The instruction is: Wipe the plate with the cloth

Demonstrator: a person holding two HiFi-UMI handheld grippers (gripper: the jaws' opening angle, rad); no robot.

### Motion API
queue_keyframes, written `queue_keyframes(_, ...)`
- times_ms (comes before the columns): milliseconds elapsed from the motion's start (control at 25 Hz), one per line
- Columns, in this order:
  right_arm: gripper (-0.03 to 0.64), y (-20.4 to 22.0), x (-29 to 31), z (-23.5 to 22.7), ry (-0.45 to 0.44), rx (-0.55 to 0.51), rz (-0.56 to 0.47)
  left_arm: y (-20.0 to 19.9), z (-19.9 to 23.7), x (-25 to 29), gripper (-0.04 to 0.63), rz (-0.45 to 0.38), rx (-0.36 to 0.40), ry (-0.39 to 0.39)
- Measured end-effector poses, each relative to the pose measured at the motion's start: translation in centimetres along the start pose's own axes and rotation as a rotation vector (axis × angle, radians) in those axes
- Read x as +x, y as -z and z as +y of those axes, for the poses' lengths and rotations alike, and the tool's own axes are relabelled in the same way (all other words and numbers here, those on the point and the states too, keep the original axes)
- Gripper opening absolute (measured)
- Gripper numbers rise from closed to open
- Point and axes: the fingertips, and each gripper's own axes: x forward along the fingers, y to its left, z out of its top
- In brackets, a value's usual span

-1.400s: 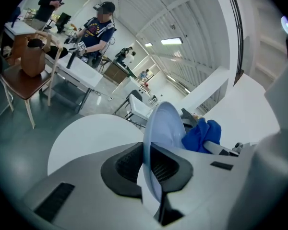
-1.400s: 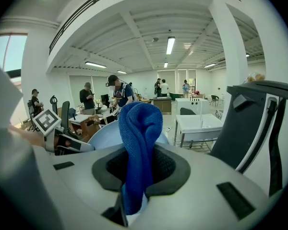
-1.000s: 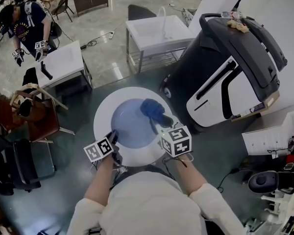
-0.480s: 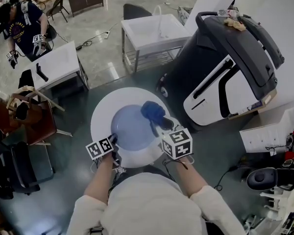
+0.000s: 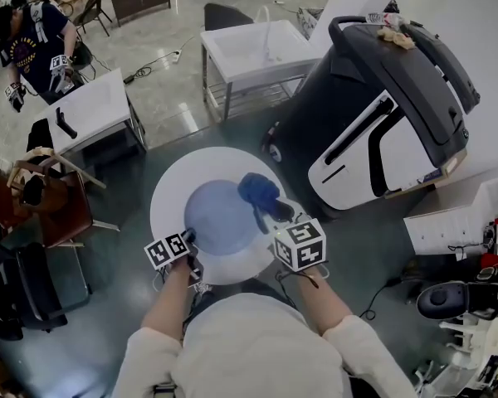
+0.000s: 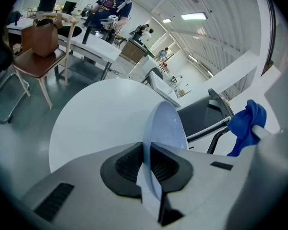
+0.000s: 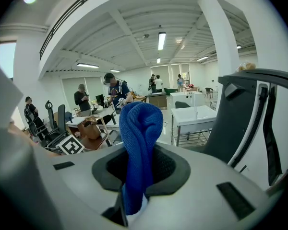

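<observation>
Plate (image 5: 220, 218) stayed pinched by its near rim in my left gripper (image 5: 190, 238). My right gripper (image 5: 275, 212) clamped the cloth (image 5: 257, 189), bunched ahead of its tips. Nothing had visibly shifted, so wiping seemed barely begun.

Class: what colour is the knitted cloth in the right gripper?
The knitted cloth is blue; right gripper view.

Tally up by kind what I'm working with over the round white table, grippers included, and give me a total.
plate: 1
cloth: 1
grippers: 2, the left gripper shut on the plate's rim and the right gripper shut on the cloth
Total: 4
</observation>
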Motion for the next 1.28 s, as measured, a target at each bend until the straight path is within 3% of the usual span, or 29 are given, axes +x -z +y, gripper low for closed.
queue_keyframes(360, 0.092, 0.5, -0.3, -0.2, 0.005, 0.003, 0.015, 0.3, 1.3, 1.2, 0.048, 0.026, -0.025, -0.037)
queue_keyframes(720, 0.092, 1.1, -0.3, -0.4, 0.015, 0.002, 0.030, 0.7, 3.2, 2.7, 0.048, 0.067, -0.098, -0.038)
queue_keyframes(1000, 0.092, 1.2, -0.3, -0.2, 0.009, 0.005, 0.039, 1.2, 3.8, 3.2, 0.047, 0.114, -0.116, -0.092)
queue_keyframes(1280, 0.092, 1.4, -0.4, -0.4, 0.018, 0.006, 0.032, 1.1, 3.8, 3.5, 0.048, 0.100, -0.132, -0.085)
